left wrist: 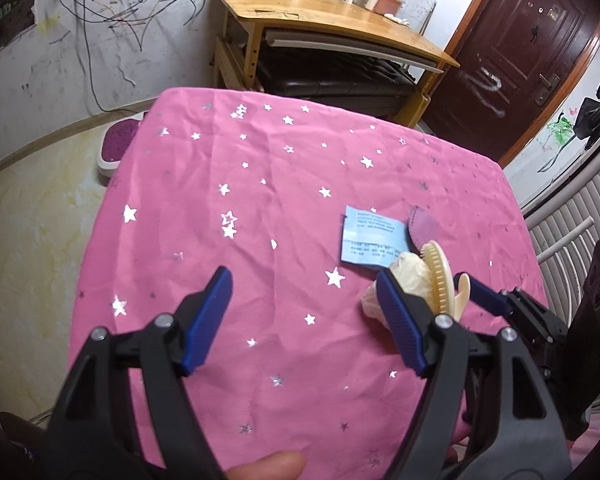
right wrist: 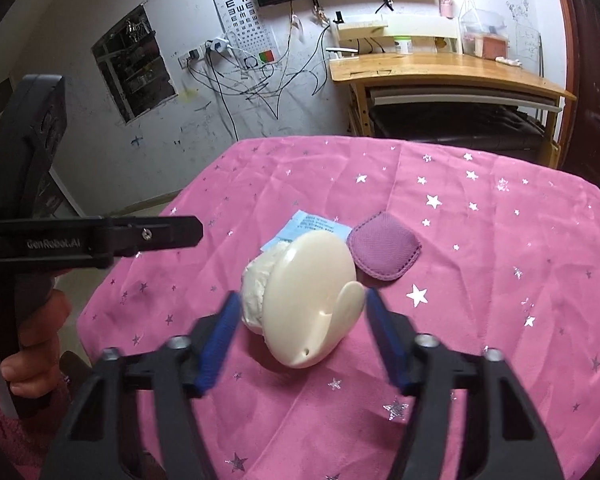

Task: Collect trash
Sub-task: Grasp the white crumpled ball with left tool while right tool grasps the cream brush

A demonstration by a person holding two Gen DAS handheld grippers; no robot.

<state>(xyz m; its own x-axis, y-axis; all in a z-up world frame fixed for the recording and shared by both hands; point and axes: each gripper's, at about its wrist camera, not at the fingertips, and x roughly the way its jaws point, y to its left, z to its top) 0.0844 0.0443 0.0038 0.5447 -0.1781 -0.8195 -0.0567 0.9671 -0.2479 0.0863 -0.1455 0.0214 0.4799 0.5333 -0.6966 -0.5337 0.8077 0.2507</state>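
Both pairs of jaws stand apart: the left gripper (left wrist: 304, 320) spreads wide over bare cloth with nothing between its blue pads, while the right gripper (right wrist: 298, 342) is narrower, its pads flanking the small hook-like tab of a cream brush (right wrist: 308, 300); a sliver of cloth shows on either side of the tab, so the pads do not appear to press on it. Beneath everything lies the pink tablecloth (left wrist: 260, 184), wrinkled and scattered with silver stars, covering the table. Beyond the table, a wooden desk (right wrist: 452, 68) stands against the scribbled wall, with a dark door (left wrist: 528, 52) to one side. On the cloth, the cream brush is the largest item; its smooth domed back faces the right wrist camera, and from the left wrist view its comb-like teeth show at the edge. Touching the brush on its left side in the right wrist view sits a crumpled wad of pale tissue (right wrist: 256, 284), the trash on the table. Just beyond these, a purple fabric pad (right wrist: 384, 250) lies flat, near the brush but apart from it. A light blue printed slip of paper (left wrist: 370, 240) lies flat beside the pad, partly hidden behind the brush and tissue. A fingertip (left wrist: 268, 468) shows at the bottom of the left wrist view.
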